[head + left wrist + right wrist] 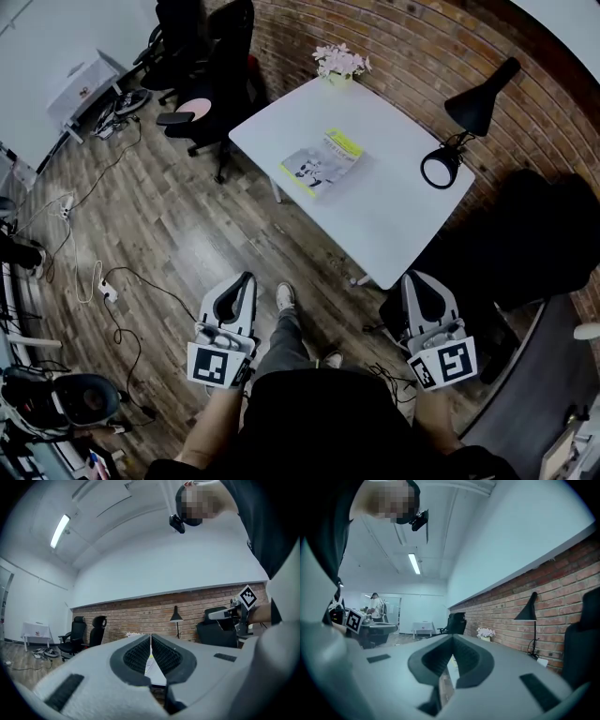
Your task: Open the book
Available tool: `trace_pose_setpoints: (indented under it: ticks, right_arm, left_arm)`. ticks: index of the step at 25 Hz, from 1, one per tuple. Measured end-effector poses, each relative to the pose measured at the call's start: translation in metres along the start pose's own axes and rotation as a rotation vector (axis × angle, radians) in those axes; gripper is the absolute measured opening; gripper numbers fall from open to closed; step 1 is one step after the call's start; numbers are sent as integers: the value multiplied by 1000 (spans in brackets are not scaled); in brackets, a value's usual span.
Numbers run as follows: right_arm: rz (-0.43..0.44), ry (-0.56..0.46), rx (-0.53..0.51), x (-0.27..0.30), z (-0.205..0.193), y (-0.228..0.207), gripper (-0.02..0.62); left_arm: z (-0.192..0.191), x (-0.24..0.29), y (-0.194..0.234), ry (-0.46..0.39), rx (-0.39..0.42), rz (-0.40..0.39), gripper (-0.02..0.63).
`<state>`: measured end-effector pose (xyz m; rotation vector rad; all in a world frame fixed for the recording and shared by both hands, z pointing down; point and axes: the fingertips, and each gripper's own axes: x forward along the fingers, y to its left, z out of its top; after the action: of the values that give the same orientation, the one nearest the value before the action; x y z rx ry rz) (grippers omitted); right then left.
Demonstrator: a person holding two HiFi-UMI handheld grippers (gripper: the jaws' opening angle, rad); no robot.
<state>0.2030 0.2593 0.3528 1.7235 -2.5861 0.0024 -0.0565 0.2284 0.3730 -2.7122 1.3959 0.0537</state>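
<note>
The closed book (322, 161), with a grey picture cover and a yellow-green strip at its far end, lies flat on the white table (394, 216) in the head view. Both grippers hang well short of the table, over the wooden floor and level with the person's legs. My left gripper (247, 277) is shut with nothing in it, its ribbed pads meeting at the tips (150, 637). My right gripper (410, 277) is near the table's closest corner and also shut and empty (452, 638). Both point toward the table.
A pot of pale flowers (340, 63) stands at the table's far corner and a black desk lamp (469, 122) at its right edge by the brick wall. Black office chairs (220, 66) stand beyond the table, a dark chair (544, 234) on the right. Cables and a power strip (108, 292) lie on the floor.
</note>
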Motion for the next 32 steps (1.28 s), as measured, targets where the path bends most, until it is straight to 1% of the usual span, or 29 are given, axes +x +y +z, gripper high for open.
trace_pose_setpoints:
  ticks: [2, 5, 7, 9, 11, 18, 22, 26, 28, 32]
  right_arm:
    - [-15, 13, 1, 22, -2, -7, 14]
    - [-18, 36, -12, 70, 0, -15, 14]
    - [-26, 56, -27, 103, 3, -19, 14]
    - [-41, 68, -41, 134, 7, -22, 14]
    - [-59, 78, -46, 163, 11, -23, 14]
    - [-112, 143, -7, 231, 2, -21, 14]
    - [-131, 177, -3, 246, -4, -24, 14]
    - [-148, 196, 25, 259, -11, -34, 15]
    - [-146, 200, 35, 266, -17, -40, 15]
    - [-143, 225, 84, 276, -43, -54, 15]
  left_arm:
    - [-4, 23, 18, -2, -9, -16, 31]
    - [-4, 59, 57, 3, -12, -21, 31]
    - [-11, 80, 85, 24, -20, -21, 31]
    - [-14, 100, 109, 20, -23, -41, 31]
    - [-18, 120, 130, 36, -33, -59, 31]
    - [-35, 171, 191, 59, -61, -120, 31]
    - [-43, 191, 202, 59, -83, -150, 31]
    - [-46, 212, 201, 63, -103, -180, 31]
    - [-47, 219, 199, 68, -99, -190, 31]
    - [-41, 230, 200, 54, -87, -172, 31]
